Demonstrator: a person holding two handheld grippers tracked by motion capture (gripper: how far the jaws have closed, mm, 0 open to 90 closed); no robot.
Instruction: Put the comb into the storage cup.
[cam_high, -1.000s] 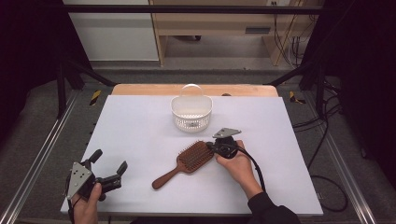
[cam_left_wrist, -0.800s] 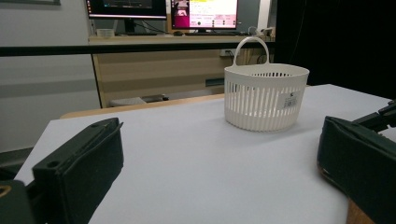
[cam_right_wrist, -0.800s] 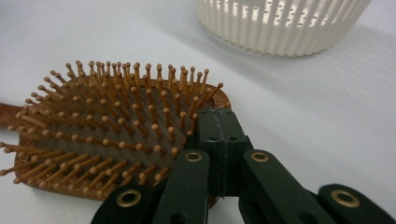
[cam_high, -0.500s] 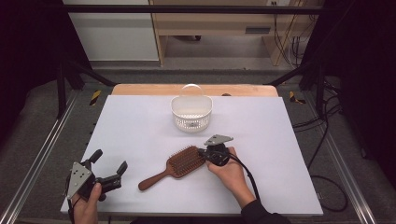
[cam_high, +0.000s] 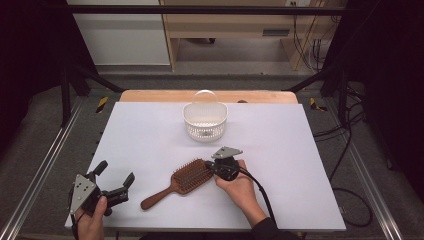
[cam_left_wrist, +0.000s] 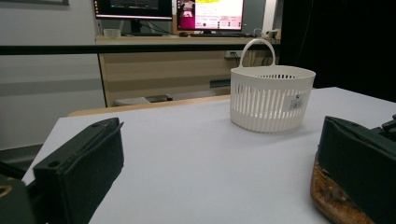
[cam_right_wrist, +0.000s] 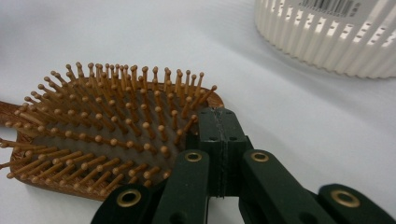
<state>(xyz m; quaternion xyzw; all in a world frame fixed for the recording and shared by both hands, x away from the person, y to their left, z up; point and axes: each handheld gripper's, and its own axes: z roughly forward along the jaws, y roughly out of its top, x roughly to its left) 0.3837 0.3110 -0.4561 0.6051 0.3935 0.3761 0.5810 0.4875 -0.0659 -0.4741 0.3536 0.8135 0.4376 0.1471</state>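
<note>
Both jaws of the right tool (cam_high: 209, 165) are shut together against the hairbrush (cam_high: 184, 179) rim near the bench's front edge, gripping nothing, so a shove could spin it away, while the left tool (cam_high: 116, 181) gapes empty.

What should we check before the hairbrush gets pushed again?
1. Right hand-held gripper shut, jaws pressed together: ok.
2. Its closed tip is at the edge of the hairbrush head: ok; whether it really touches, cannot tell.
3. Hairbrush lies flat on the table, bristles up: ok.
4. Left hand-held gripper open and apart from the brush handle: ok.
5. Basket stands upright, apart from the brush: ok.
6. Nothing in the basket: cannot tell.
</note>
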